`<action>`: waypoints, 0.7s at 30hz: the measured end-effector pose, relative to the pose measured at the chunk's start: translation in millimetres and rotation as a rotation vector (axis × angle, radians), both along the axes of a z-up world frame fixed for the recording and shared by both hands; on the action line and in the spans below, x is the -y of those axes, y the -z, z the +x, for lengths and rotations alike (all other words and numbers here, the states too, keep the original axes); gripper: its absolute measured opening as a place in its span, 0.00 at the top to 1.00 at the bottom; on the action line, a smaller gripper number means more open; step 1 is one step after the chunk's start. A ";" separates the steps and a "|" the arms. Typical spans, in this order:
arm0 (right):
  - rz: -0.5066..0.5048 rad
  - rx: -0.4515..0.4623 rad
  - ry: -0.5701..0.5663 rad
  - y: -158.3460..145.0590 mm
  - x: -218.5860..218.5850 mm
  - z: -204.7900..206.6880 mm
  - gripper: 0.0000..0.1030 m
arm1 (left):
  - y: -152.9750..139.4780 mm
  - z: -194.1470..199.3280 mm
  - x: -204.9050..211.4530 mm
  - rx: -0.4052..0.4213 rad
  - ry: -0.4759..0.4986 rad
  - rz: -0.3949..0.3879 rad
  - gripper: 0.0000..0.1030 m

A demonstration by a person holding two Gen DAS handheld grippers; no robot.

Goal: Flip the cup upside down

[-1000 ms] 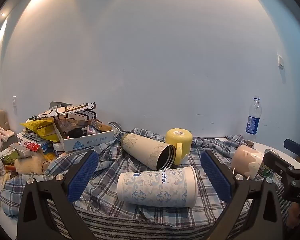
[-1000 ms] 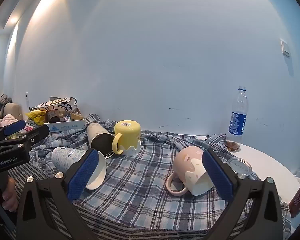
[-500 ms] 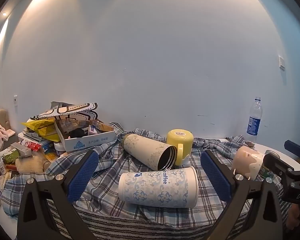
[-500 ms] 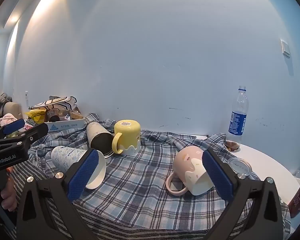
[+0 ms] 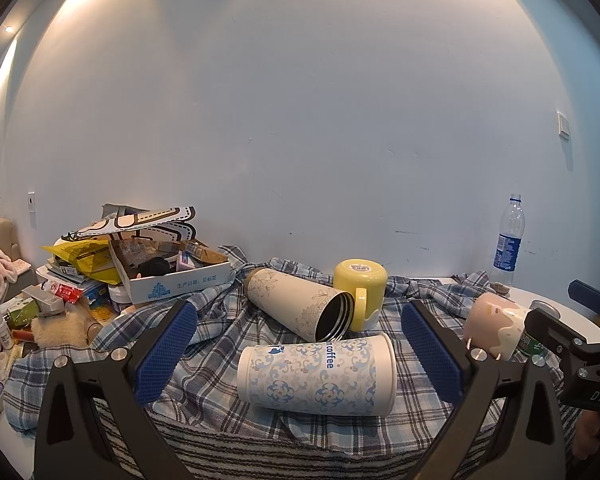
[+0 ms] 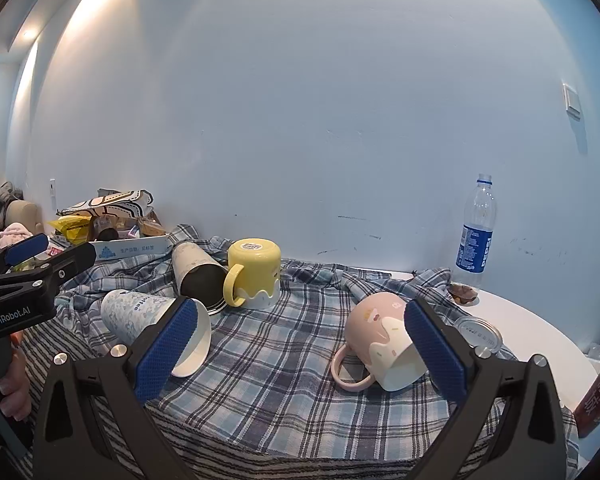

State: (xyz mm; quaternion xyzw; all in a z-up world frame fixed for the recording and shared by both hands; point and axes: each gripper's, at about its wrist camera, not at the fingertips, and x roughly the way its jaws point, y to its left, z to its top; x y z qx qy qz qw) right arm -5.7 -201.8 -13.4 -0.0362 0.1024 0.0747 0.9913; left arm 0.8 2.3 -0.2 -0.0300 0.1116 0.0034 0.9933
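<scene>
L tongs point(image 5: 300, 354) and R tongs point(image 6: 300, 354): both wide open, nothing held. Blue-patterned white paper coffee cup point(image 5: 316, 374) lies on its side on checked cloth point(image 5: 220, 368) over desk, between L pads. Pink-and-white ceramic mug point(image 6: 382, 346) on its side at R tongs' 3 o'clock.

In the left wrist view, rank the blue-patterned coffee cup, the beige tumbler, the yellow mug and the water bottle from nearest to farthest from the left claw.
From the left claw:
1. blue-patterned coffee cup, on its side between the fingers.
2. beige tumbler, on its side just behind.
3. yellow mug, upside down, behind and to the right.
4. water bottle, upright, far right by the wall.
</scene>
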 end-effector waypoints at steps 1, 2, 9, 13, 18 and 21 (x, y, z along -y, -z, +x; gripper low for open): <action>-0.002 0.000 0.000 -0.1 -0.5 -0.1 0.00 | 0.0 0.1 -0.1 0.001 0.000 0.000 0.00; -0.002 0.000 0.000 -0.2 -0.6 -0.2 0.00 | 0.0 0.1 0.1 0.001 0.000 0.000 0.00; -0.005 0.000 -0.002 -0.5 -0.3 -0.4 0.00 | -0.2 -0.1 0.3 0.001 -0.001 0.001 0.00; -0.013 -0.016 -0.059 -1.3 -3.6 -1.0 0.00 | -0.1 -0.3 0.7 0.002 0.000 0.002 0.00; -0.064 0.024 -0.049 -0.7 -13.2 -8.3 0.00 | 0.2 -0.6 0.8 0.003 -0.001 0.002 0.00; -0.073 0.024 -0.045 -0.2 -15.0 -7.9 0.00 | 0.3 -0.7 0.9 0.003 -0.001 0.003 0.00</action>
